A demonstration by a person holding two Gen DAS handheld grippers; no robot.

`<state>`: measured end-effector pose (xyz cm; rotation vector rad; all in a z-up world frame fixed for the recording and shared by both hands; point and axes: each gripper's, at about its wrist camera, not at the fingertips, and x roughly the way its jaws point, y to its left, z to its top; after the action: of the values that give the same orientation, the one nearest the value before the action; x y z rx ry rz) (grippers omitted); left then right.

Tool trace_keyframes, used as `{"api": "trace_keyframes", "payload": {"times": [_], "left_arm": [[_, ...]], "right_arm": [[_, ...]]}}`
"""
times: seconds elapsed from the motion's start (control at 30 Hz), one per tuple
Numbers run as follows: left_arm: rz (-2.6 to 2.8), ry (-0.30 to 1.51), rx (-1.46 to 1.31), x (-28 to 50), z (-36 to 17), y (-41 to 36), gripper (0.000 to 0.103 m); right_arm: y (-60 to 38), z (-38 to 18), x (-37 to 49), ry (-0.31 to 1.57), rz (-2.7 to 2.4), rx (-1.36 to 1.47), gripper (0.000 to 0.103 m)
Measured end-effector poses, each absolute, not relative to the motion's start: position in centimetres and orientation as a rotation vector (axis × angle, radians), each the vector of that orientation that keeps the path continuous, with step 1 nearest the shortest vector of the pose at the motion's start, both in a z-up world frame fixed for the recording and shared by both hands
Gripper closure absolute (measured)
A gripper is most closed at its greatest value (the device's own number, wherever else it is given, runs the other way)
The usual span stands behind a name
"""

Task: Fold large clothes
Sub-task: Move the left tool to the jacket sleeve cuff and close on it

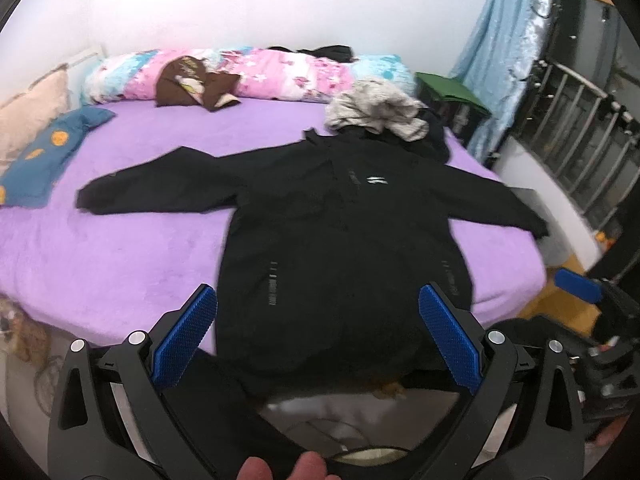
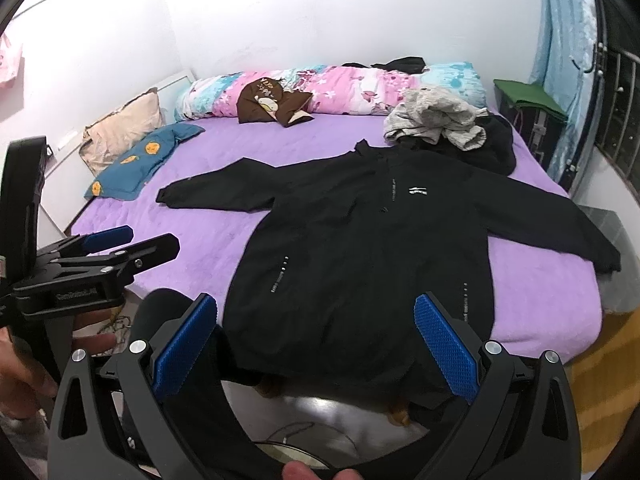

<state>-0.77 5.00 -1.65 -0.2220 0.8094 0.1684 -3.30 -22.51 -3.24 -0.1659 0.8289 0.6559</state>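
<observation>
A large black jacket point(image 1: 328, 216) lies spread flat, front up, on the purple bed point(image 1: 120, 248), both sleeves stretched out to the sides and its hem hanging over the near edge. It also shows in the right wrist view point(image 2: 360, 240). My left gripper point(image 1: 318, 320) is open and empty, hovering above the jacket's hem. My right gripper point(image 2: 316, 328) is open and empty, also just above the hem. The left gripper point(image 2: 108, 240) shows at the left of the right wrist view, open. A blue pad point(image 1: 580, 286) of the right gripper shows at the right of the left wrist view.
A grey crumpled garment point(image 2: 436, 118) lies on dark clothes beyond the jacket's collar. A pink floral quilt point(image 2: 340, 88) with a brown garment point(image 2: 272, 104) runs along the wall. A blue pillow point(image 2: 136, 164) and a beige pillow point(image 2: 124, 132) sit left. A green box point(image 2: 528, 104) and railing stand right.
</observation>
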Motion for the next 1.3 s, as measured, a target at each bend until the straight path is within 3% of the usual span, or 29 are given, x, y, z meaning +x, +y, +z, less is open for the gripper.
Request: {"api": "trace_keyframes", "payload": {"times": [0.57, 1.3], "left_arm": [[0.216, 0.769, -0.568, -1.5, -5.7, 16.2, 0.006], [0.535, 0.483, -1.124, 8.0, -18.0, 44.1, 0.006]], "right_arm": [[-16.4, -3.4, -1.3, 0.803, 0.648, -0.208, 0.006], [1.7, -9.7, 3.4, 0.830, 0.803, -0.486, 0.006]]}}
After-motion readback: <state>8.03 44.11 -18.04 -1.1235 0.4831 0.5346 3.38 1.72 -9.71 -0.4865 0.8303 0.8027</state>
